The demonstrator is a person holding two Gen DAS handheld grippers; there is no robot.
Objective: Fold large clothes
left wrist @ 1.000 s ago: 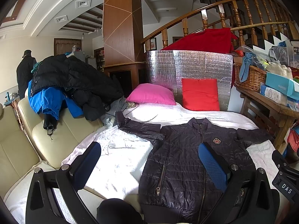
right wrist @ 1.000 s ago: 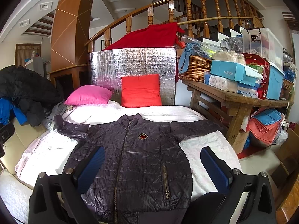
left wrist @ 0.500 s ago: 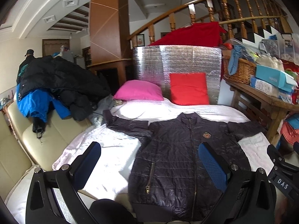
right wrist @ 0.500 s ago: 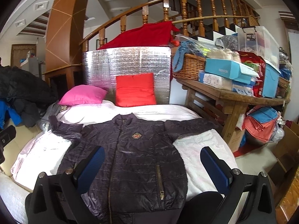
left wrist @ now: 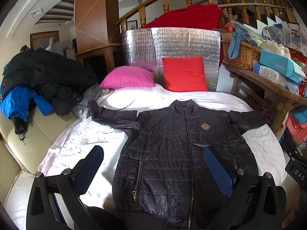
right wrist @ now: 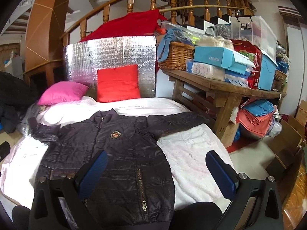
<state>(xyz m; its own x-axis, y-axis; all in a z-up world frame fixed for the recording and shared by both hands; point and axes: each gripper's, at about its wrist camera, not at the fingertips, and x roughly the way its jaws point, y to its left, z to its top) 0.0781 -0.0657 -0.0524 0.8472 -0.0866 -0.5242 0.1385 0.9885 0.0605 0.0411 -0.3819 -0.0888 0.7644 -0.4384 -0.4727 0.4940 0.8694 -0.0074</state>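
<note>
- Jacket (left wrist: 178, 149): the dark quilted one lies face up and zipped on the white blanket (left wrist: 80, 145), collar at the far end by the red cushion (left wrist: 184, 74), hem at the near edge; we see it flat and fully spread
- Both sleeves stretch outward: one (left wrist: 115, 115) runs to the far left toward the pink cushion (left wrist: 128, 77); the other (right wrist: 176, 122) runs right toward the wooden table (right wrist: 226, 90)
- We hold the left gripper (left wrist: 153, 164) above the near part of the jacket, its jaws spread wide and holding nothing; the right gripper (right wrist: 156, 169) hovers over the jacket's right edge and the blanket beside it, likewise spread and empty
- We judge the task to be at its start; the garment is laid out, yet no fold shows anywhere on it
- What is left, as we read it: bring each sleeve in across the chest, then fold the body over; every one of those steps is still to do
</note>
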